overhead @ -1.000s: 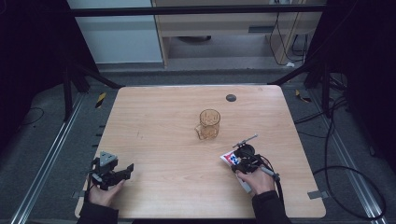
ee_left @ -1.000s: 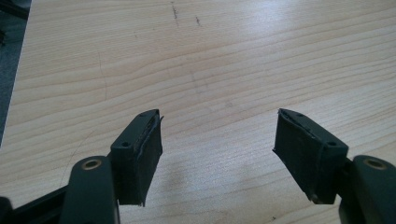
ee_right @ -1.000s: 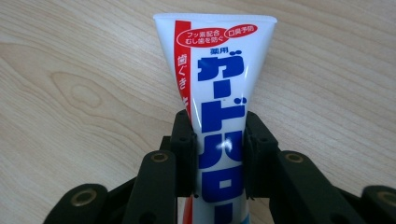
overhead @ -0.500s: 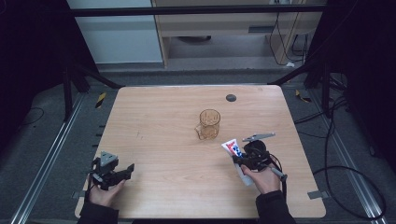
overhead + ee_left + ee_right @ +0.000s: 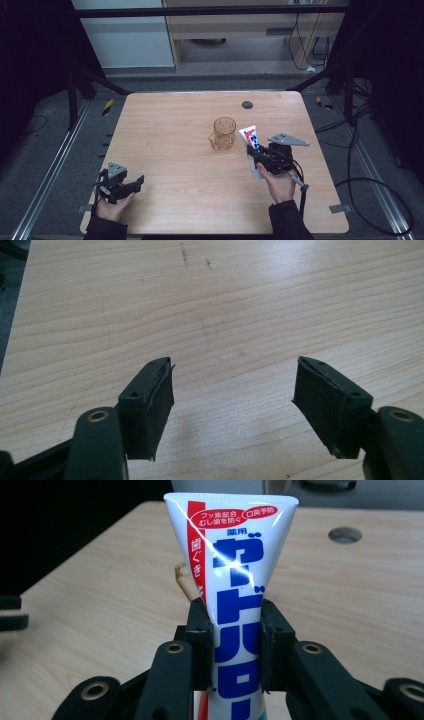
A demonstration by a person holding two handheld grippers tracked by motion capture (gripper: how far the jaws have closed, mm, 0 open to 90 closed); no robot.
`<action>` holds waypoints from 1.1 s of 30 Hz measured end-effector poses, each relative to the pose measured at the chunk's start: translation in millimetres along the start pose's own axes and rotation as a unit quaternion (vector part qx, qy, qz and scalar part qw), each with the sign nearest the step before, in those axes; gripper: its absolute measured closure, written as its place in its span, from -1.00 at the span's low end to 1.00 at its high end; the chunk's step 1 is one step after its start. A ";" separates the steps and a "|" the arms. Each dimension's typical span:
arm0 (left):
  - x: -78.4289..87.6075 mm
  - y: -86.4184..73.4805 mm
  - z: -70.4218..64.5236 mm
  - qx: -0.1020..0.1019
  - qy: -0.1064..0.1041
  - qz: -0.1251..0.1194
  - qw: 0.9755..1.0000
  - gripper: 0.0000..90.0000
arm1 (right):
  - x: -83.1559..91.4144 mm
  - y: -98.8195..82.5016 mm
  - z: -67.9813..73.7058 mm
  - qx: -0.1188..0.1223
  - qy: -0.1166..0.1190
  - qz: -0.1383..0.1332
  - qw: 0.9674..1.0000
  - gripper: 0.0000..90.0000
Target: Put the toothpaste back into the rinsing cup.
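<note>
A white toothpaste tube (image 5: 251,150) with blue and red print is held off the table by my right gripper (image 5: 259,158), right of the amber glass mug (image 5: 223,133). In the right gripper view both pads press the tube (image 5: 235,595) at mid length; its flat crimped end points up and away, and the mug's rim (image 5: 183,582) peeks out behind it. My left gripper (image 5: 134,183) rests low near the table's front left corner. Its jaws stand wide apart over bare wood (image 5: 232,390) with nothing between them.
The wooden table (image 5: 170,125) has a round cable hole (image 5: 247,105) at the back right. Metal frame rails run along both sides. A cable trails from the right gripper toward the front right edge.
My right gripper has lifted the toothpaste tube off the table and swung it from lying flat to nearly upright. The left gripper has stayed where it was.
</note>
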State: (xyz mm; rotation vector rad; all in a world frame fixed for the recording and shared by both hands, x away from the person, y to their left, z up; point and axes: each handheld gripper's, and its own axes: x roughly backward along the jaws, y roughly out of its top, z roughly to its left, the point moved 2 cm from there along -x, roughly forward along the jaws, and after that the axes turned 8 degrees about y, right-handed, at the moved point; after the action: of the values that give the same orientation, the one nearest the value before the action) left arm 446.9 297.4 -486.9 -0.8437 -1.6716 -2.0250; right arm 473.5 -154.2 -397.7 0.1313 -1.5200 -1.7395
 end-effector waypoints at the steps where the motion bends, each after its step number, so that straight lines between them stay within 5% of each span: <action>1: 0.1 0.1 -0.1 0.000 0.000 -0.001 1.000 -0.32 | -0.2 1.9 0.2 -0.001 -0.001 -0.006 1.000 0.59; 12: -0.2 0.5 -1.7 -0.001 -0.001 -0.004 1.000 -0.32 | -4.0 27.3 0.1 -0.009 -0.014 -0.088 0.996 0.59; 33: -1.9 0.2 -1.5 0.001 -0.001 -0.005 1.000 -0.32 | -35.4 63.6 -8.3 -0.030 -0.030 -0.180 0.983 0.58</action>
State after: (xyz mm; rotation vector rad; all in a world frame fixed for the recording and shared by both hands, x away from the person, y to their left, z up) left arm 448.1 295.7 -488.1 -0.8389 -1.6830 -2.0286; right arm 533.1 -135.9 -359.2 0.3441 -1.5557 -2.0864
